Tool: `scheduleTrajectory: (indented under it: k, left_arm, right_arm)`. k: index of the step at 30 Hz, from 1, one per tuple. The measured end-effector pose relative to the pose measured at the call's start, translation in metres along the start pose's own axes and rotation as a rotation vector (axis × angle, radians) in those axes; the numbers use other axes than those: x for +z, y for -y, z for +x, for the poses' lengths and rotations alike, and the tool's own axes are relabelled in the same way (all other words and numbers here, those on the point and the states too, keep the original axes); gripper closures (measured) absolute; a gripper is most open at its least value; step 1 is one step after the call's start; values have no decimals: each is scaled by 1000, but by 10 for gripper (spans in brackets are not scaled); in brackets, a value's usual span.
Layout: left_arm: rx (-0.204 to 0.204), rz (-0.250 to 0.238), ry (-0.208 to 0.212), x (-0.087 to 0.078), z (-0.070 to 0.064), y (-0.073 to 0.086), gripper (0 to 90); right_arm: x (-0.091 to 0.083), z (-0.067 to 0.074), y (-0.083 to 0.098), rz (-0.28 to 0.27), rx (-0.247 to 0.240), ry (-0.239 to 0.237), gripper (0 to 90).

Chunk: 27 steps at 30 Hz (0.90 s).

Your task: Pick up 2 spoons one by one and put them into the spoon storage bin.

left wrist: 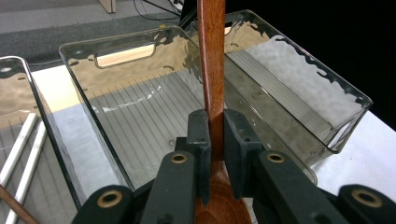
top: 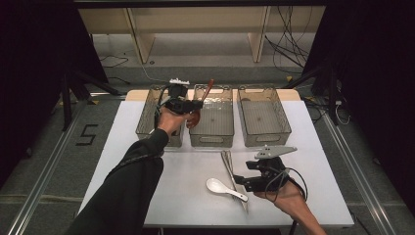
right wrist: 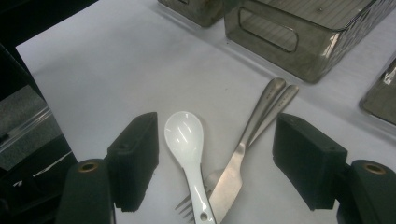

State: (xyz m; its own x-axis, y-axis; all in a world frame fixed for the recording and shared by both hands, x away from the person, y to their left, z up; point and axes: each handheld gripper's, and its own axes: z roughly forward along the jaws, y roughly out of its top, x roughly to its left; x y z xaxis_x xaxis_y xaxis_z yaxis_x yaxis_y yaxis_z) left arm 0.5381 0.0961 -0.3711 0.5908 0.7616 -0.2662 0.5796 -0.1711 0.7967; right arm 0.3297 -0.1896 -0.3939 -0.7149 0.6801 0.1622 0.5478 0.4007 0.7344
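My left gripper [top: 197, 104] is shut on the handle of a brown wooden spoon [top: 209, 87], held over the near left corner of the middle clear bin [top: 211, 141]. In the left gripper view the jaws clamp the wooden spoon [left wrist: 212, 70] low on its handle, just above the bowl. My right gripper [top: 241, 182] hovers open low over the table's front. A white ceramic spoon [right wrist: 186, 140], a metal knife [right wrist: 236, 170] and a metal fork [right wrist: 273, 91] lie between its fingers, untouched. The white spoon [top: 222, 188] lies left of this gripper in the high view.
Three clear bins stand in a row at the back of the white table [top: 318, 196]: a left bin [top: 145, 117], the middle one and a right bin [top: 266, 139]. White chopsticks [left wrist: 21, 147] lie in the left bin. A wooden shelf and cables are behind the table.
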Motion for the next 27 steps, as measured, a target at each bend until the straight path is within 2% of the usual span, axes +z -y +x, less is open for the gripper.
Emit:
scheduleTrajectory:
  k: [6, 22, 23, 25, 27]
  left_arm:
    - [-9, -4, 9, 7, -2, 1, 805]
    - [7, 28, 17, 21, -8, 1, 797]
    - [8, 35, 13, 22, -9, 1, 788]
    - [-10, 32, 18, 22, -8, 1, 709]
    - [-14, 28, 10, 21, -8, 1, 695]
  right_arm:
    - [0, 0, 0, 1, 1, 0, 325]
    - [0, 0, 0, 2, -3, -2, 325]
    - [0, 0, 0, 1, -2, -2, 325]
    - [1, 0, 0, 2, -2, -2, 325]
    - [0, 1, 0, 2, -2, -2, 325]
